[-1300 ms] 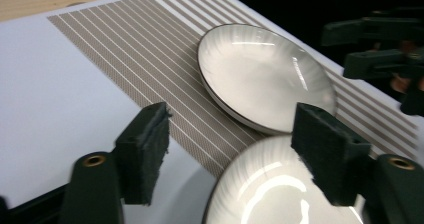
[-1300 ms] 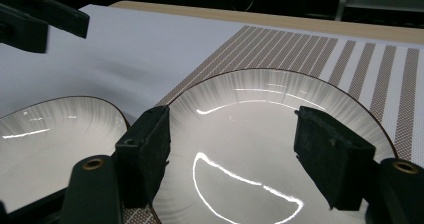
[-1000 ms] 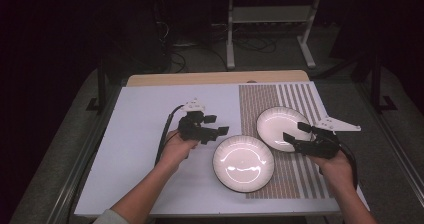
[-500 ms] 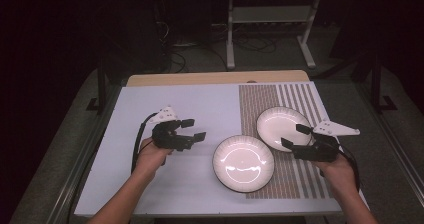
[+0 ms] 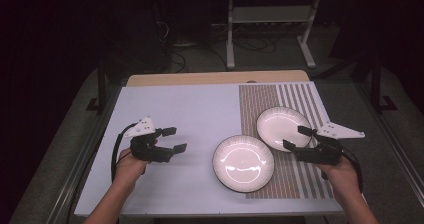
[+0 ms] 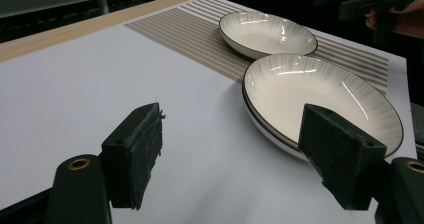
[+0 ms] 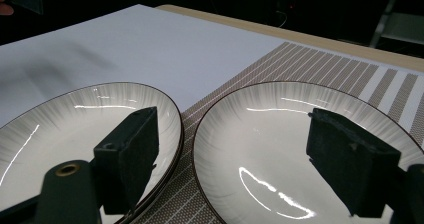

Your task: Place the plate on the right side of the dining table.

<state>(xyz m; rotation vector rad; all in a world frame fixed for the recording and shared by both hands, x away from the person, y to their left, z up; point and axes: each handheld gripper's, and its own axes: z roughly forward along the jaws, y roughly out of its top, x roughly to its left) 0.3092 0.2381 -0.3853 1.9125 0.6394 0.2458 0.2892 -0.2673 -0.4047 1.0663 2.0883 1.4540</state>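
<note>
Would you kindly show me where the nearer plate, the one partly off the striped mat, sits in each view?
High view: nearer plate, centre, low.
Left gripper view: right of centre, behind the right jaw.
Right gripper view: lower left.
Shared landmark: the far plate beside it on the striped mat.

No text, label, brand, number or sign can be read in any view.
</note>
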